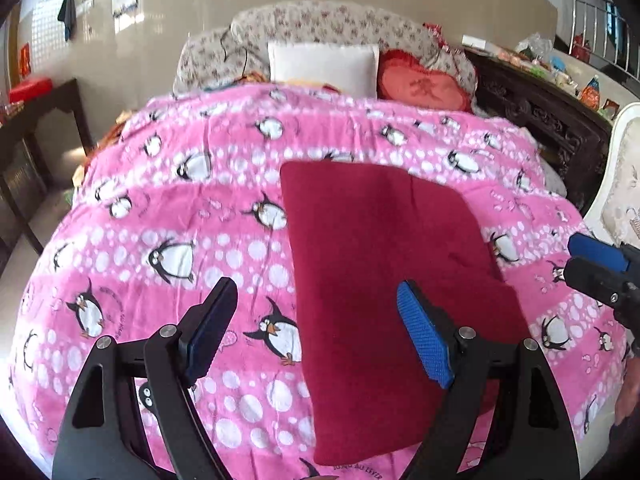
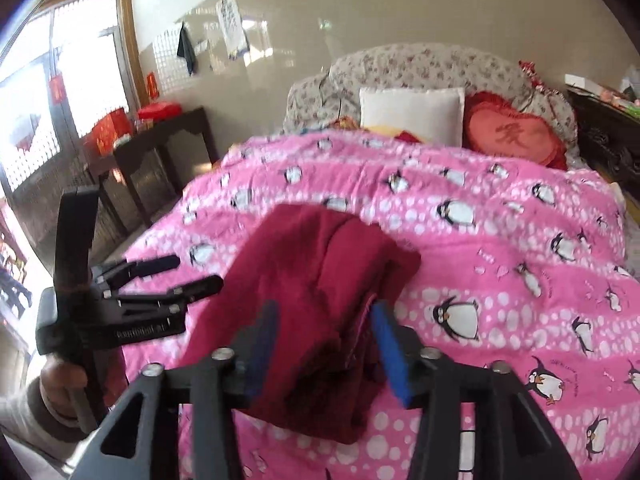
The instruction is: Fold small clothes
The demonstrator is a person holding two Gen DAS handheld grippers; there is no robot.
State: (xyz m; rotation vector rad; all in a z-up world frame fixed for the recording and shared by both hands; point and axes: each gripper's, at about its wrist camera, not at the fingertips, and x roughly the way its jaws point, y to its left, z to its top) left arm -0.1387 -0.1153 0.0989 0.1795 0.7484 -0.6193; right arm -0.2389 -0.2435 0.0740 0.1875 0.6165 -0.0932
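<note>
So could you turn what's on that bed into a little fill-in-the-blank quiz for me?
1. The folded dark red garment lies on a pink blanket printed with ____.
2. At the head of the bed, the pillow beside the white pillow is shaped like a ____.
3. The pads on the left gripper fingers are coloured ____.

Missing words: penguins; heart; blue

blanket (image 1: pixel 160 208) open left, garment (image 1: pixel 380 260) centre
</note>
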